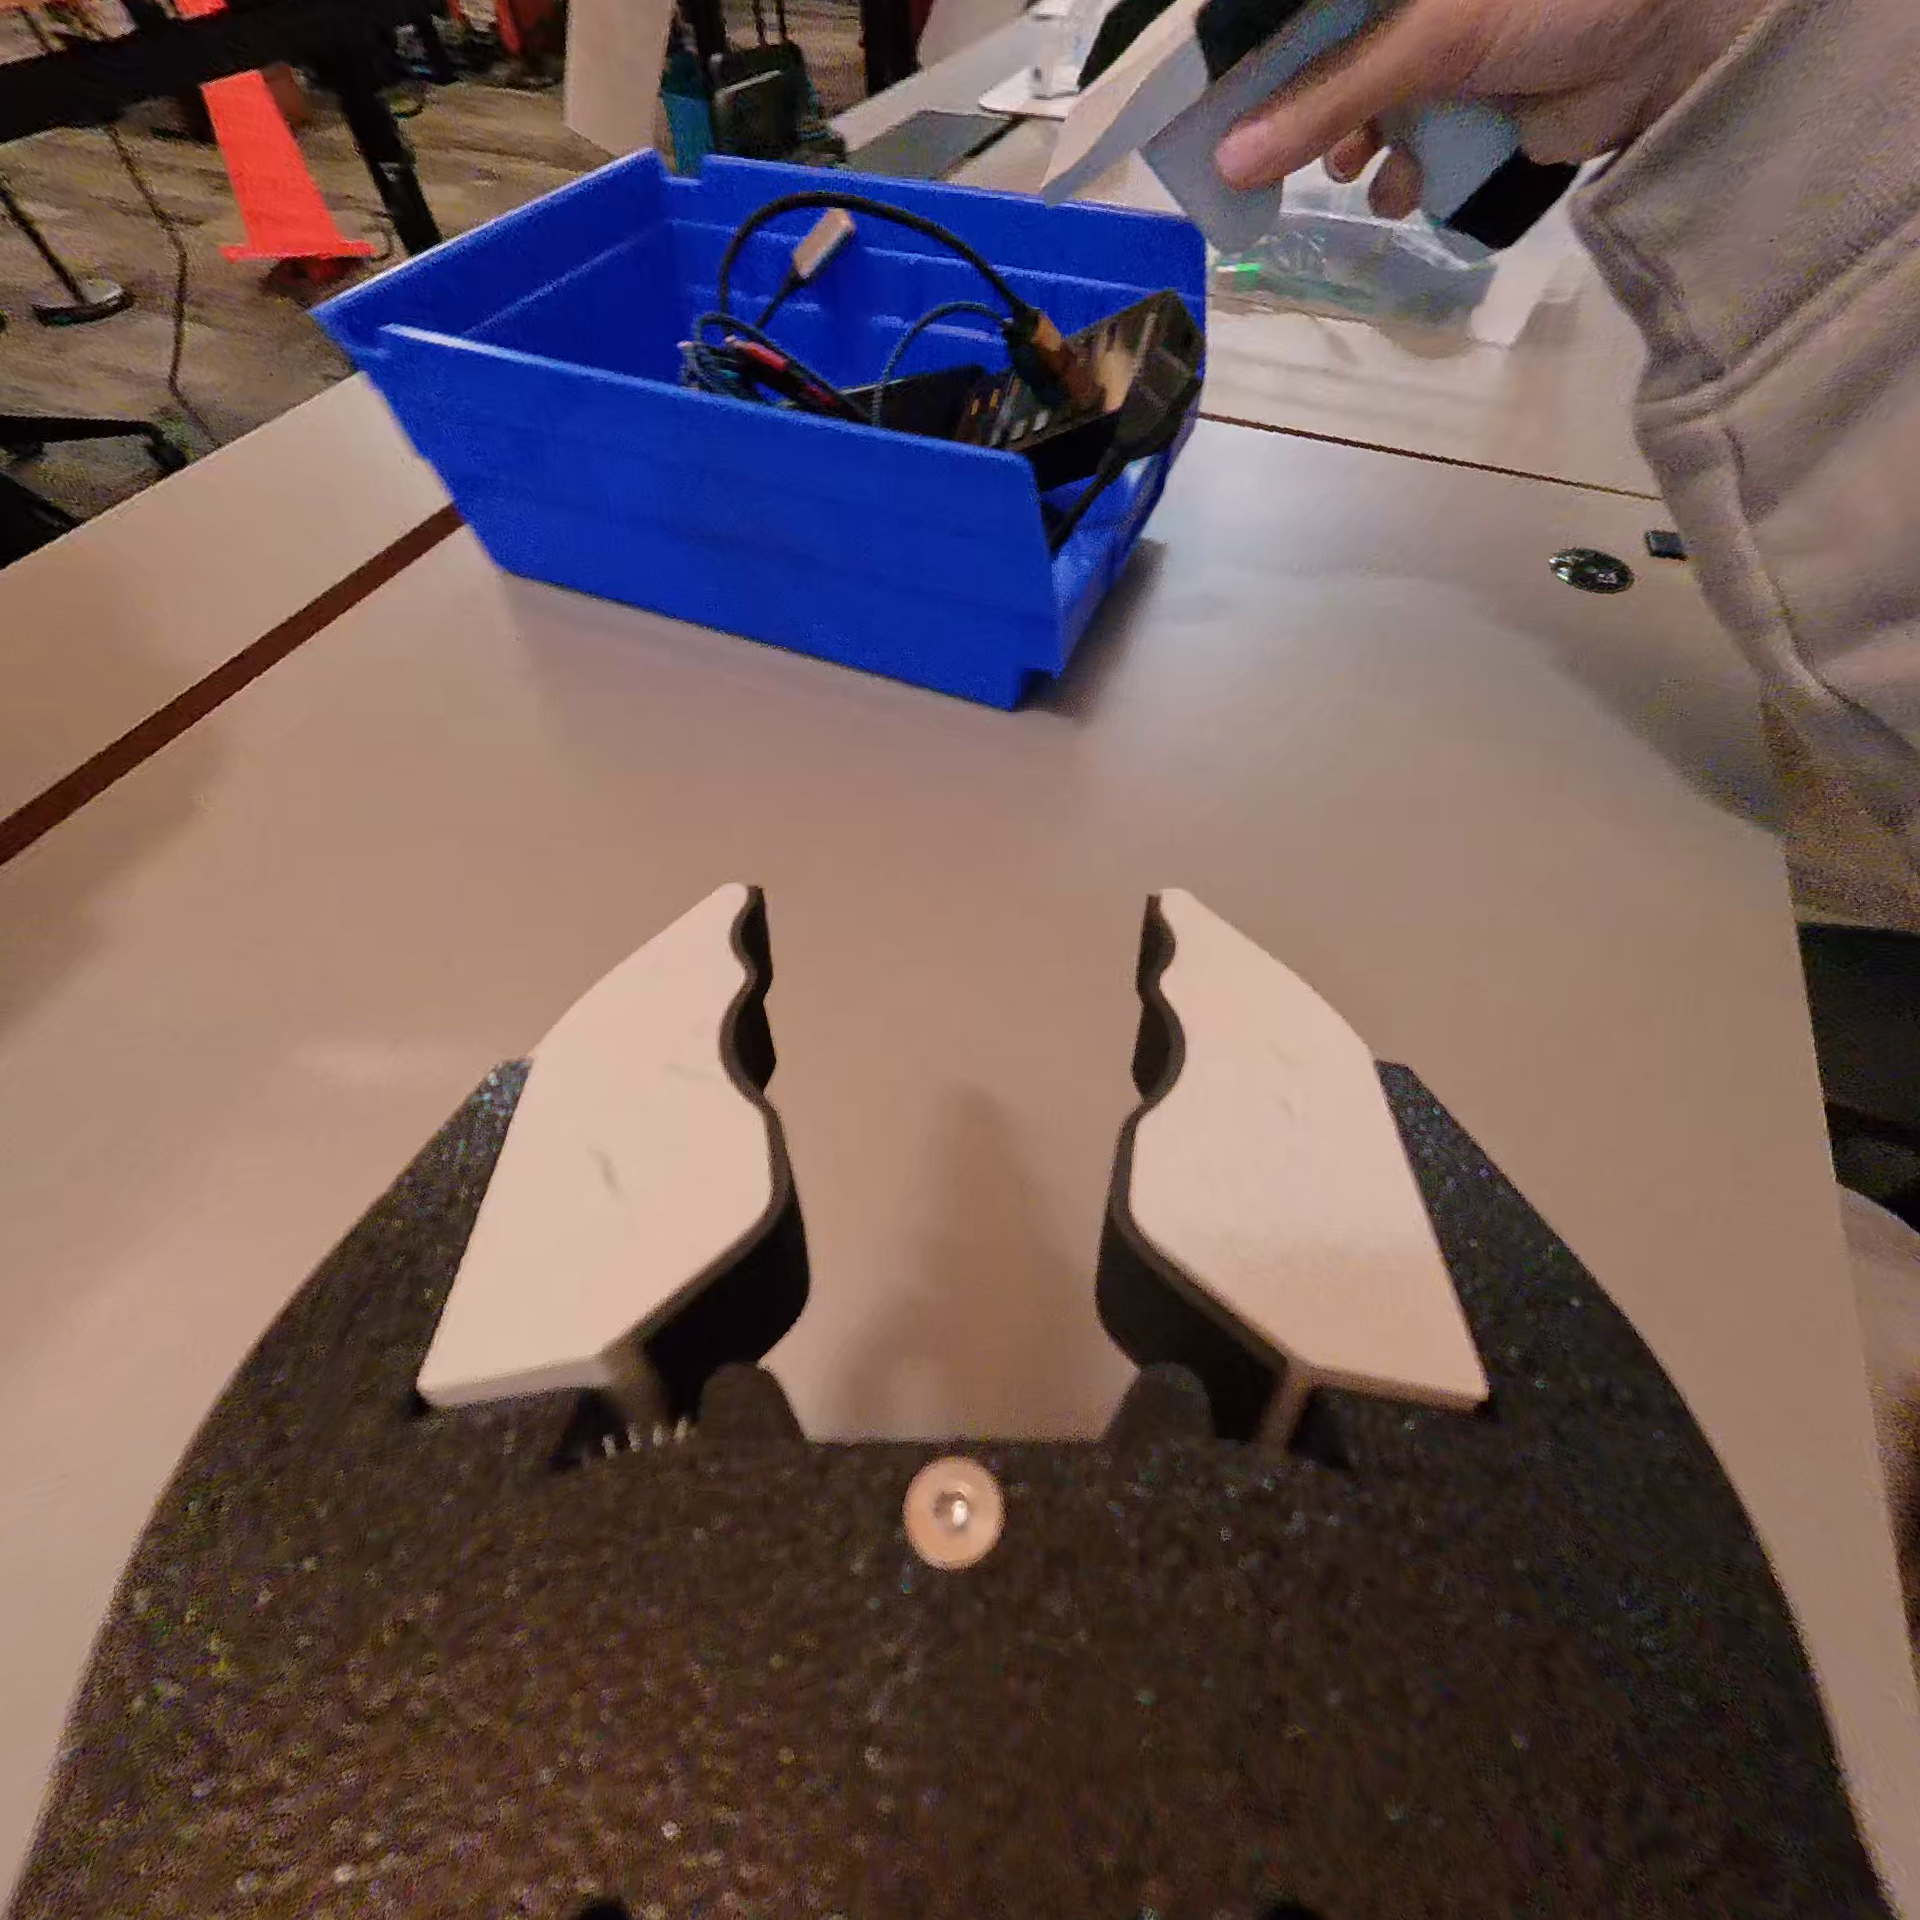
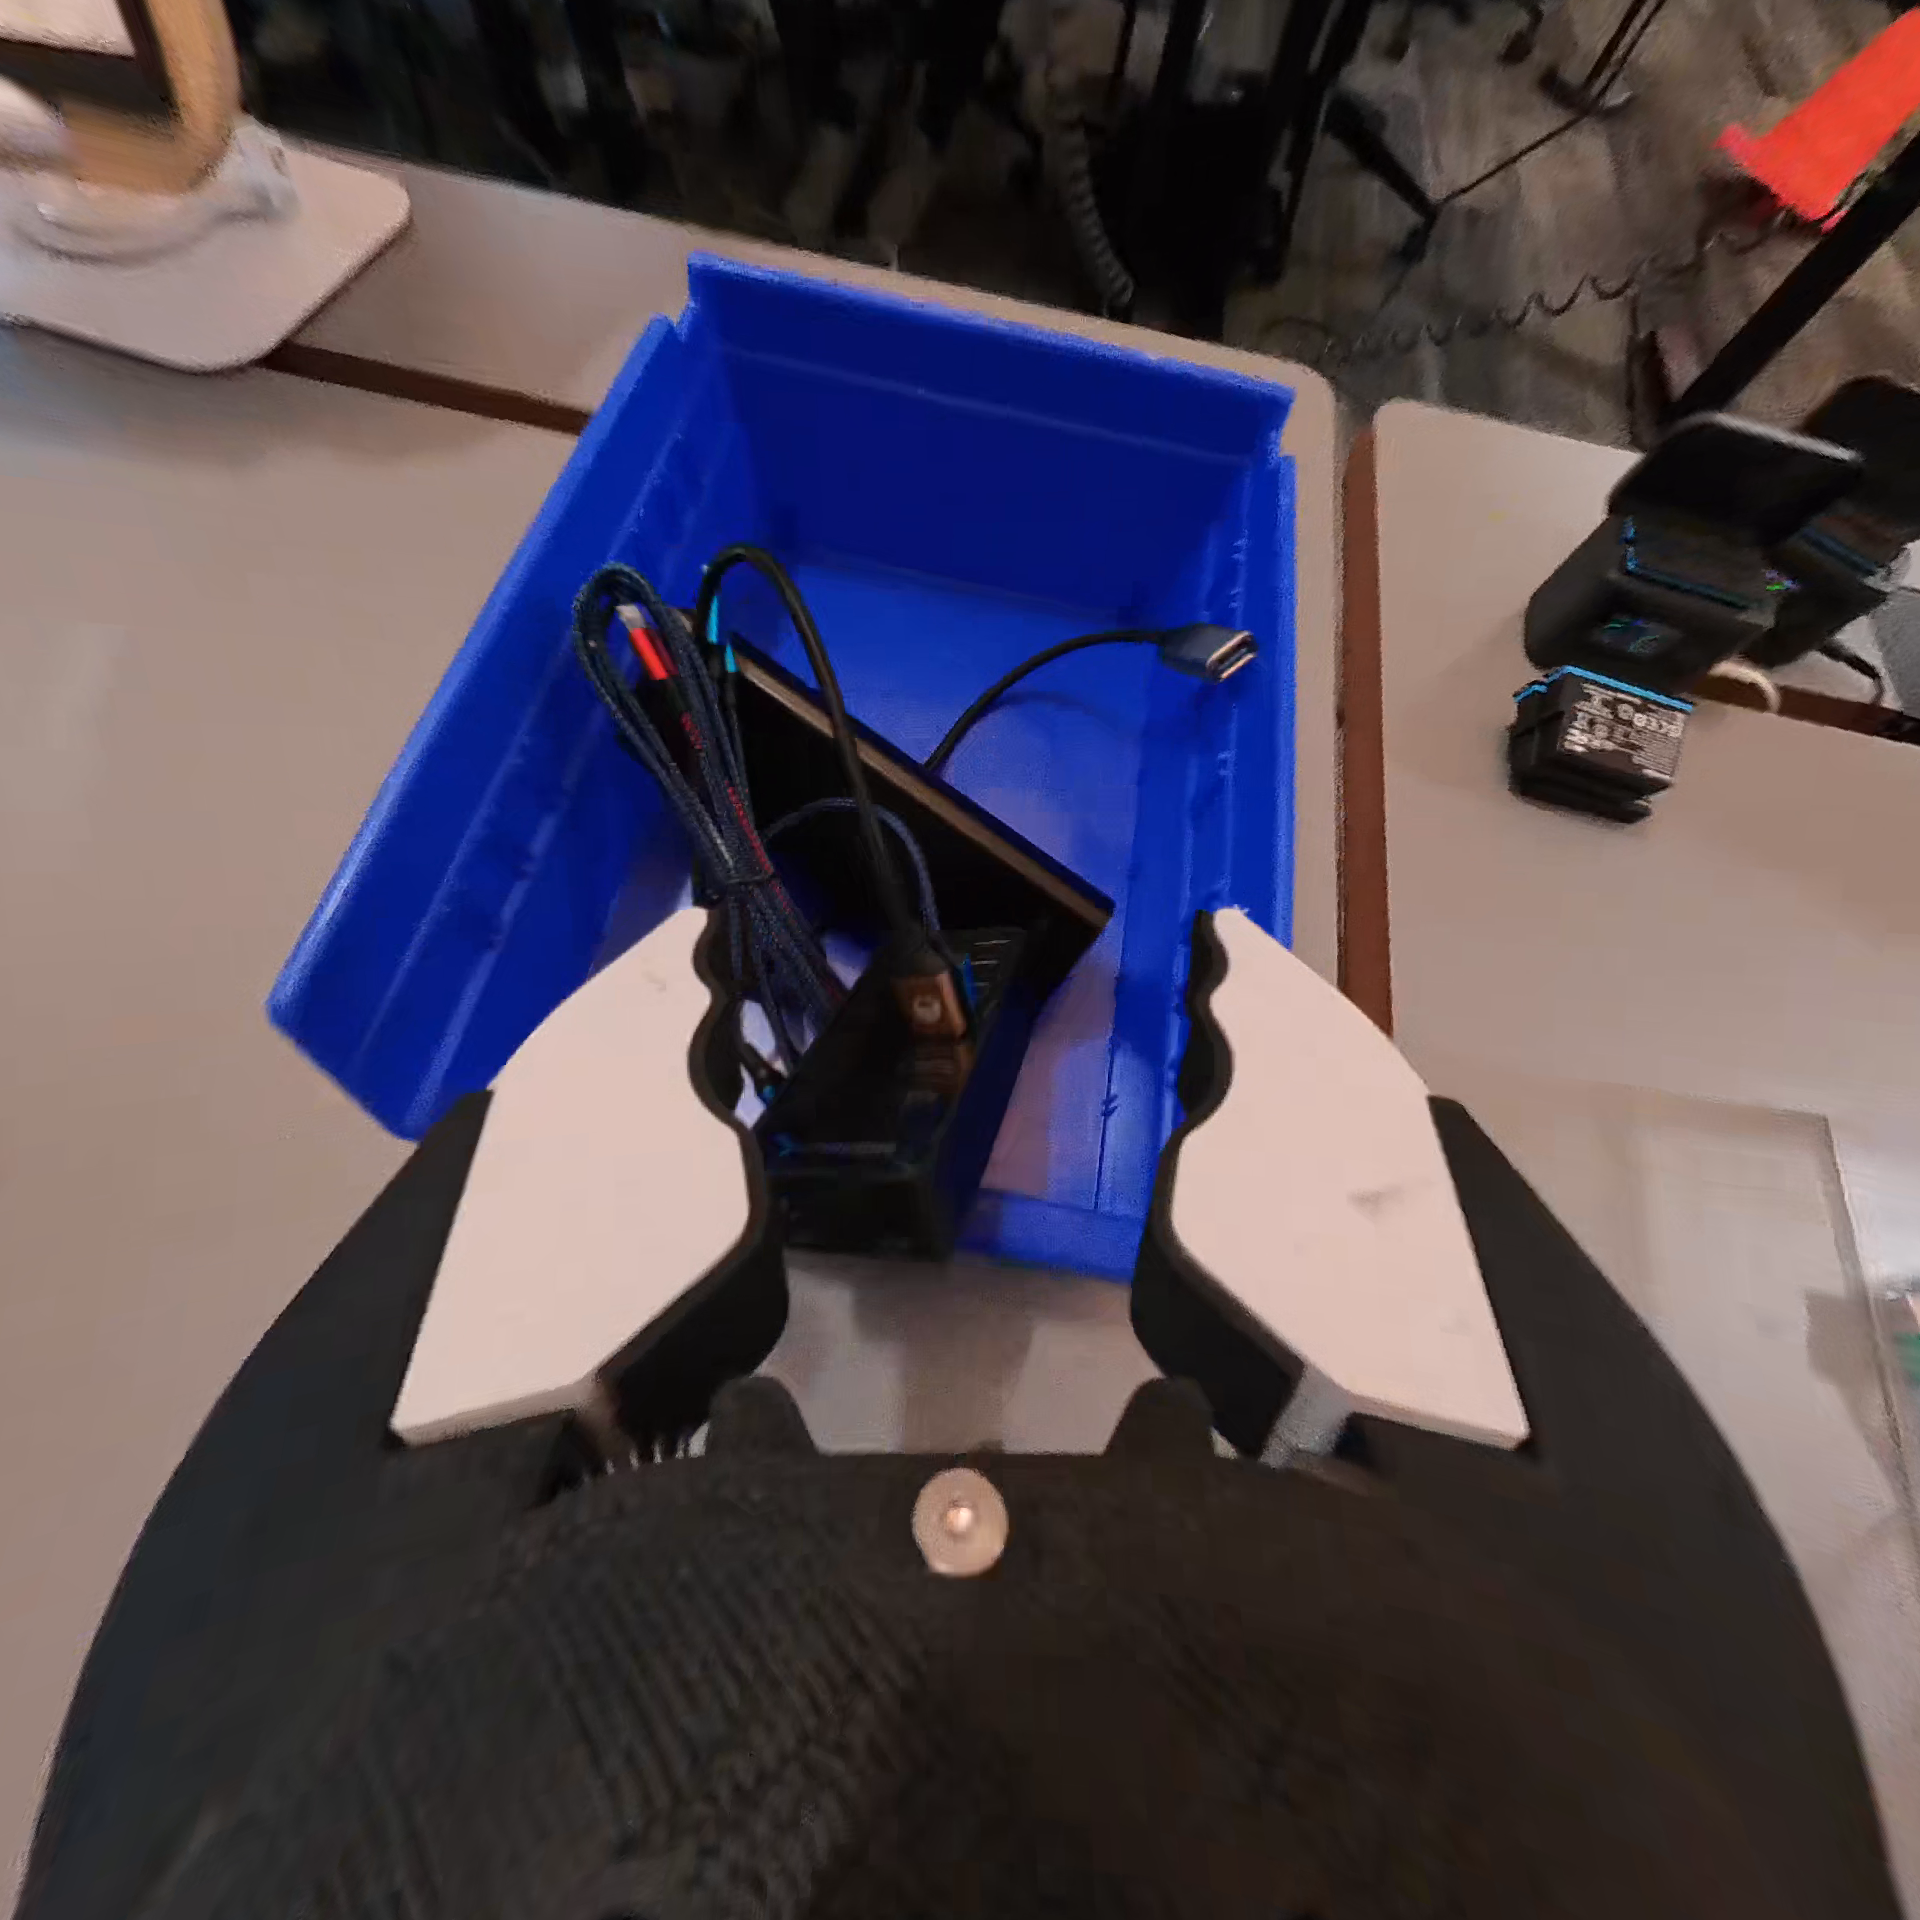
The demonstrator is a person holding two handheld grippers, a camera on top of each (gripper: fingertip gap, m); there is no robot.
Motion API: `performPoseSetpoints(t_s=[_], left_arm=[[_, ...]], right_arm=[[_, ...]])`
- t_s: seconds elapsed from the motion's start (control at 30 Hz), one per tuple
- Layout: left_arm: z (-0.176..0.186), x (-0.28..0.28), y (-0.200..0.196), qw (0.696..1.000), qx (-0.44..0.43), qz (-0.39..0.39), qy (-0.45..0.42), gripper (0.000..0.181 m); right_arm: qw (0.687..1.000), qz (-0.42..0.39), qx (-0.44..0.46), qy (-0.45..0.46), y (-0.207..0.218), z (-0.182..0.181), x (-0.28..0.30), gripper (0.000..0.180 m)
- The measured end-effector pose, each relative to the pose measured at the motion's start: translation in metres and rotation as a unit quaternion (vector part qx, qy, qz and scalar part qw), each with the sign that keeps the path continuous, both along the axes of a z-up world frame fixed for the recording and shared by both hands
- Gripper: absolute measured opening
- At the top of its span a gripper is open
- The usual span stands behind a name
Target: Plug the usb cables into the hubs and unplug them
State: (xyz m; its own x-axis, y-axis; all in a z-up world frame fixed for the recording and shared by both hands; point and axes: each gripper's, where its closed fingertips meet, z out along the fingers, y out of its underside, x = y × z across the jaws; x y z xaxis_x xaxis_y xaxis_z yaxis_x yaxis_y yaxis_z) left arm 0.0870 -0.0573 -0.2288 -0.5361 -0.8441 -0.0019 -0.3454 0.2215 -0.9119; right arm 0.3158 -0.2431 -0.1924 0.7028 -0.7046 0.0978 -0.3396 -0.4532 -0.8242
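A blue bin (image 1: 665, 499) stands on the grey table and holds black USB hubs (image 1: 1101, 384) and a tangle of cables (image 1: 769, 364). In the right wrist view the blue bin (image 2: 935, 436) holds two black hubs (image 2: 894, 1101), a dark braided cable bundle (image 2: 707, 790) and a black cable ending in a blue-grey plug (image 2: 1205, 652). My right gripper (image 2: 951, 930) is open and empty, held just above the bin's near end over the hubs. My left gripper (image 1: 951, 904) is open and empty, low over bare table in front of the bin. The right gripper also shows in the left wrist view (image 1: 1195, 156), held in a hand.
A person's hand (image 1: 1475, 73) and beige sleeve (image 1: 1787, 395) are at the right. Black battery packs and a charger (image 2: 1662, 623) sit on the neighbouring table at right. A white stand base (image 2: 208, 270) is at far left. An orange cone (image 1: 270, 177) stands on the floor beyond.
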Motion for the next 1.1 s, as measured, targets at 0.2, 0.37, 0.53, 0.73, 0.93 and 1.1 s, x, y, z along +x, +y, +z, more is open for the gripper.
performPoseSetpoints(t_s=[0.2, 0.37, 0.53, 0.73, 0.93, 1.1], left_arm=[[-0.003, 0.054, -0.054, 1.000, 0.006, 0.009, 0.005, 0.070], [0.001, 0.107, -0.075, 0.995, -0.039, 0.092, 0.027, 0.073], [-0.010, 0.145, -0.095, 0.983, -0.053, 0.165, 0.055, 0.081], [-0.027, 0.182, -0.072, 0.970, 0.055, 0.235, 0.017, 0.060], [-0.027, 0.156, 0.017, 0.955, 0.087, 0.285, -0.012, 0.009], [-0.027, 0.074, 0.090, 0.955, 0.076, 0.287, -0.025, 0.008]], right_arm=[[0.990, 0.010, 0.134, -0.039, -0.006, 0.007, -0.057, 0.083], [0.982, -0.021, 0.176, -0.061, -0.014, 0.012, -0.059, 0.085], [0.976, -0.025, 0.193, -0.094, -0.018, 0.023, -0.056, 0.086], [0.973, 0.002, 0.207, -0.098, -0.007, 0.032, -0.065, 0.084], [0.969, 0.028, 0.216, -0.112, 0.002, 0.045, -0.079, 0.081], [0.969, 0.053, 0.209, -0.119, 0.017, 0.048, -0.092, 0.078]])
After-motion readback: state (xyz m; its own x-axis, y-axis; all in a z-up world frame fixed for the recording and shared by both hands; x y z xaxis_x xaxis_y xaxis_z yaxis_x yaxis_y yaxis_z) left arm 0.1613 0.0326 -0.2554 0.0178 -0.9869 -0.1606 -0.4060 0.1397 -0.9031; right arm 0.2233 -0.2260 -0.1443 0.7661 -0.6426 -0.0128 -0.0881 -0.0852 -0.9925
